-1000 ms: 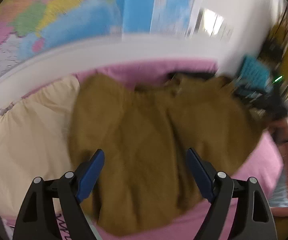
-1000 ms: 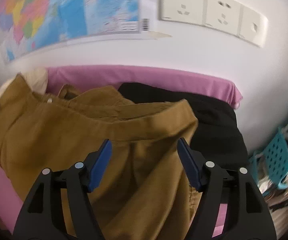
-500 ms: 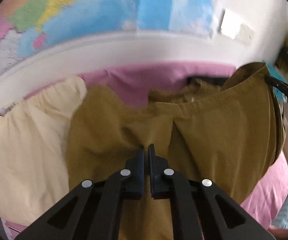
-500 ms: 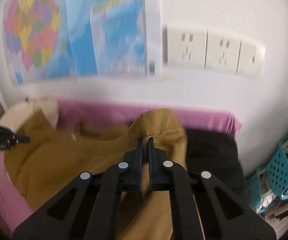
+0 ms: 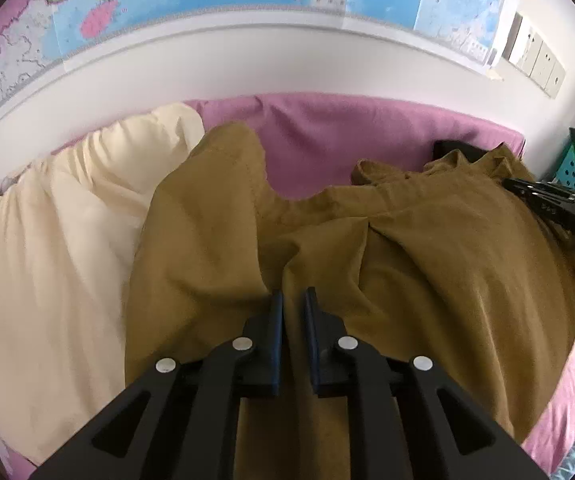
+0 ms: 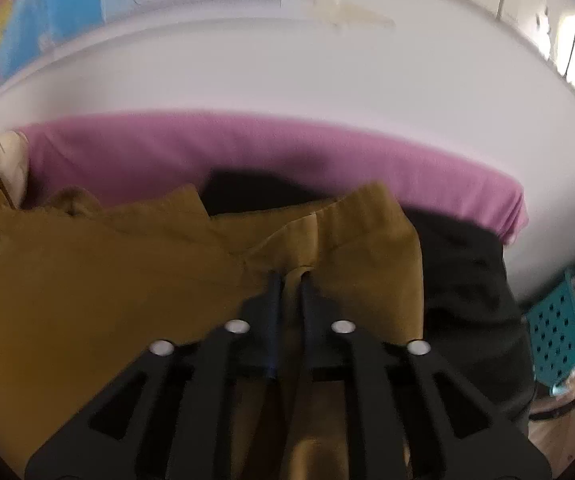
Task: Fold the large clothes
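The mustard-brown garment point(image 5: 427, 264) is spread over the pink sheet point(image 5: 327, 136), beside a cream quilt point(image 5: 47, 240) and partly over a black garment point(image 6: 471, 272). A fold of its cloth is pinched between the nearly closed fingers of the left gripper point(image 5: 293, 300), whose jaws, wide apart a second ago, have just eased slightly open. The right gripper point(image 6: 289, 284), also spread earlier, is likewise seen pinching cloth near the garment's far edge, its jaws having just reopened a little.
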{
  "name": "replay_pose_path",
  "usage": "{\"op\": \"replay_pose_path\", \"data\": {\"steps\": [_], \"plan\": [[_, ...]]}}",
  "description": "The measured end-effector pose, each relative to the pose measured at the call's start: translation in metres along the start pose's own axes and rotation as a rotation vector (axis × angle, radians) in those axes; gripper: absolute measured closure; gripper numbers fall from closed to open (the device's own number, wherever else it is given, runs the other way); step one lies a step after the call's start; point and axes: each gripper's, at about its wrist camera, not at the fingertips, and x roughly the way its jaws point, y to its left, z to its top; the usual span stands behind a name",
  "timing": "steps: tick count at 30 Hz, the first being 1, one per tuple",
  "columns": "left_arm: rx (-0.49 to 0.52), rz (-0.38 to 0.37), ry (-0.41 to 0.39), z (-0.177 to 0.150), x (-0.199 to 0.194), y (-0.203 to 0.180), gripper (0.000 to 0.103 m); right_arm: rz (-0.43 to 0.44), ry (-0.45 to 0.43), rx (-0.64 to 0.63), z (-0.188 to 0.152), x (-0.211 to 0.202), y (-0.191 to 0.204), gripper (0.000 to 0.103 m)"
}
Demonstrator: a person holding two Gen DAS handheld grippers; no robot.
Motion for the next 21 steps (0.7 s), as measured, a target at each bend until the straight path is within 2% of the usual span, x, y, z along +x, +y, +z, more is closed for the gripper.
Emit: {"op": "replay_pose_path", "data": {"steps": [1,3,4,6,7,8,12,14,17,19,21], "plan": [[0.004,-0.001,-0.004,-0.002,0.002,0.001,0.090,0.022,-0.012,0.009,0.000,-0.008,-0.003,0.066],[0.017,0.003,-0.030,-0.006,-0.001,0.001,0.090,0.108,-0.072,0.040,-0.007,-0.043,-0.015,0.035],[0.019,-0.001,-0.054,-0.009,-0.006,0.002,0.089,0.122,-0.094,0.046,-0.013,-0.057,-0.020,0.033],[0.006,-0.012,-0.107,-0.020,-0.024,0.006,0.067,0.152,-0.148,0.049,-0.034,-0.096,-0.034,0.029],[0.005,-0.007,-0.146,-0.027,-0.036,0.009,0.052,0.161,-0.163,0.066,-0.049,-0.113,-0.043,0.024],[0.015,-0.014,-0.198,-0.035,-0.049,0.011,0.049,0.161,-0.169,0.088,-0.062,-0.124,-0.050,0.016],[-0.007,-0.030,-0.314,-0.076,-0.097,0.032,0.040,0.200,-0.131,0.257,-0.130,-0.143,-0.089,0.008],[-0.062,-0.035,-0.338,-0.094,-0.113,0.046,0.028,0.247,-0.093,0.347,-0.163,-0.139,-0.101,0.008],[-0.140,-0.101,-0.320,-0.111,-0.110,0.063,0.023,0.328,-0.047,0.450,-0.199,-0.121,-0.107,0.008],[-0.179,-0.150,-0.254,-0.119,-0.093,0.070,0.018,0.350,-0.049,0.453,-0.201,-0.114,-0.103,0.008],[-0.195,-0.205,-0.205,-0.124,-0.077,0.066,0.017,0.357,-0.074,0.412,-0.195,-0.106,-0.093,0.008]]}}
